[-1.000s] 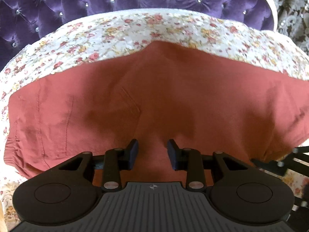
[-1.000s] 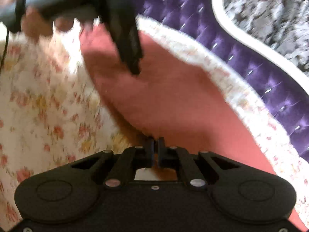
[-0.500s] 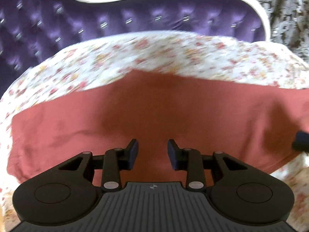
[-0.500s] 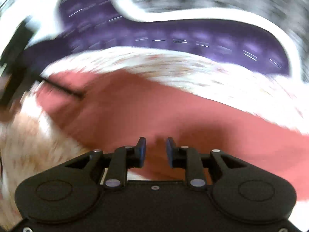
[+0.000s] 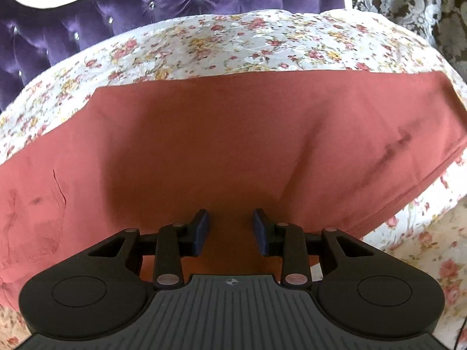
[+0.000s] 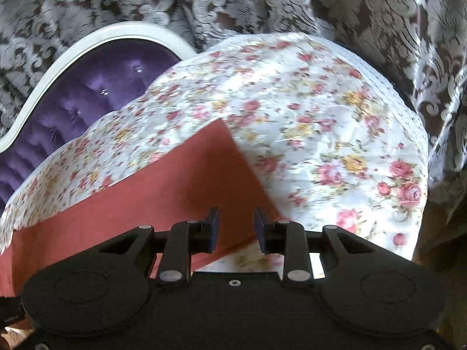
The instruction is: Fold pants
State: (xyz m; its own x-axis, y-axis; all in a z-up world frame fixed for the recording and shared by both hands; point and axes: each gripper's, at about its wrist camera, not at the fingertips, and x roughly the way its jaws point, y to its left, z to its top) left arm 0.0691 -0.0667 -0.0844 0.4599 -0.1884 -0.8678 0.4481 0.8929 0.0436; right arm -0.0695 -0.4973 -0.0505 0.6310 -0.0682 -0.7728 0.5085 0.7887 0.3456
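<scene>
Both claws, left claw (image 5: 230,227) and right claw (image 6: 235,229), hang released over the rust pants (image 5: 221,134), the right's jaws just widened near the corner.

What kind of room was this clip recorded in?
Most likely a home bedroom. The pants lie on a floral bedspread beneath a tufted purple headboard with a white frame, and patterned lace curtains hang behind.

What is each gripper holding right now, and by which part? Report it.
Nothing is held. The left gripper and right gripper are both open above the pants; the right's jaws have just been opening.
</scene>
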